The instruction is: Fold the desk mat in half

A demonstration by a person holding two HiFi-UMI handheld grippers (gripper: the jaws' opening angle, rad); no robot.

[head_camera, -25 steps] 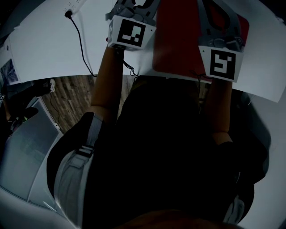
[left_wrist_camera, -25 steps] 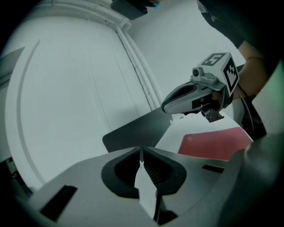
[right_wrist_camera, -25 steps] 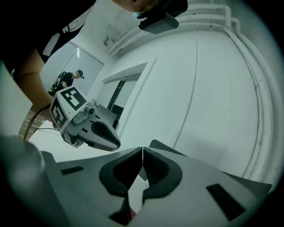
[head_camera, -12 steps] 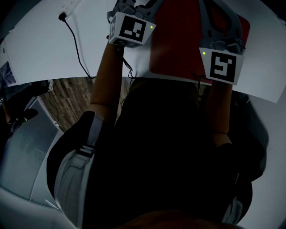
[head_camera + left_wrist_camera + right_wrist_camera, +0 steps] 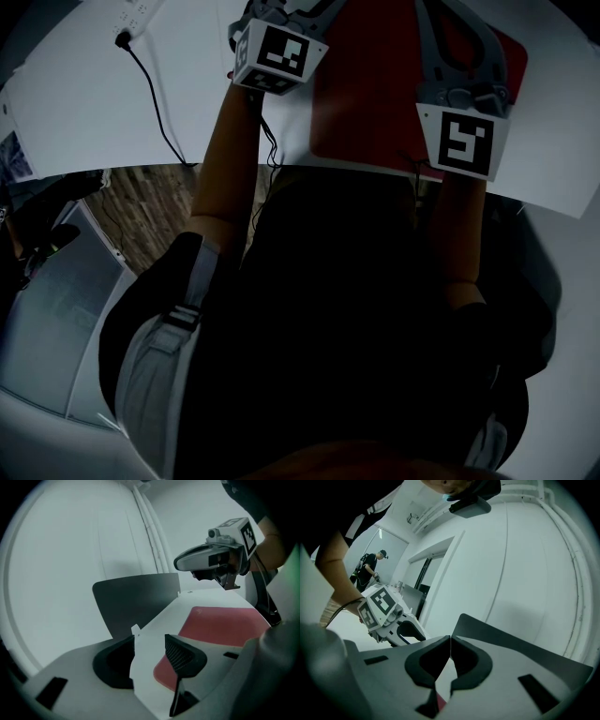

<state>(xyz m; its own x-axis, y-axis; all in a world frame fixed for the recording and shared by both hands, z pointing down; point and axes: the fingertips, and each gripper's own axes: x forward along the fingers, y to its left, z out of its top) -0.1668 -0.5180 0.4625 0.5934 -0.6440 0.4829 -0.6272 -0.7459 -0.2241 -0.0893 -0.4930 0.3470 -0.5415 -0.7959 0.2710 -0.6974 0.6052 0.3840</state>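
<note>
The red desk mat (image 5: 394, 84) lies on the white table (image 5: 94, 103) at the top of the head view, with both hand-held grippers reaching over it. My left gripper (image 5: 150, 651) is open; its jaws have just been opening. Only the table's edge and the mat's near corner (image 5: 220, 625) show beyond them, and nothing is pinched. My right gripper (image 5: 450, 641) has its jaws pressed together. A sliver of red shows beneath them, but I cannot tell whether the mat's edge is caught. Their marker cubes (image 5: 277, 56) (image 5: 464, 141) sit over the mat's left and right sides.
A power strip (image 5: 131, 14) with a black cable (image 5: 155, 103) lies on the table at the far left. A dark panel (image 5: 136, 602) stands beyond the table's edge. Another person (image 5: 370, 566) stands far off in the room. Wooden floor (image 5: 141, 206) shows below the table.
The left gripper's marker cube has shifted slightly toward the top of the head view and tilted. The right cube has barely moved.
</note>
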